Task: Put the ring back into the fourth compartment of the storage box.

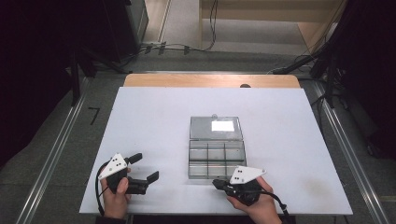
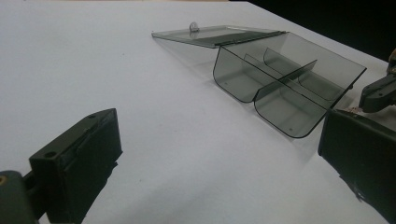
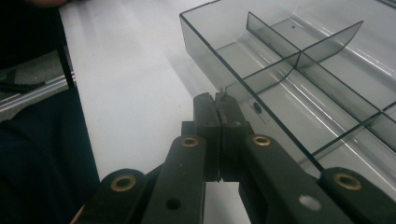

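Note:
A smoky clear plastic compartment box [image 1: 190,161] lies open in the middle of the white table, its lid [image 1: 203,133] folded flat behind it. Its compartments look empty. My left gripper [image 1: 144,167] rests at the table's front left, open, with nothing between its jaws [image 2: 215,163]; the box [image 2: 289,123] is ahead and to its right. My right gripper [image 1: 218,183] is shut, its tips [image 3: 219,99] just short of the box's near wall [image 3: 210,51]. A tiny thin sliver sticks out at those tips; I cannot tell what it is.
The white table sheet [image 1: 154,116] spreads wide around the box. A wooden strip [image 1: 210,80] borders its far edge. Metal rails [image 1: 56,149] run along the floor on both sides, and cables [image 1: 177,47] lie beyond the table.

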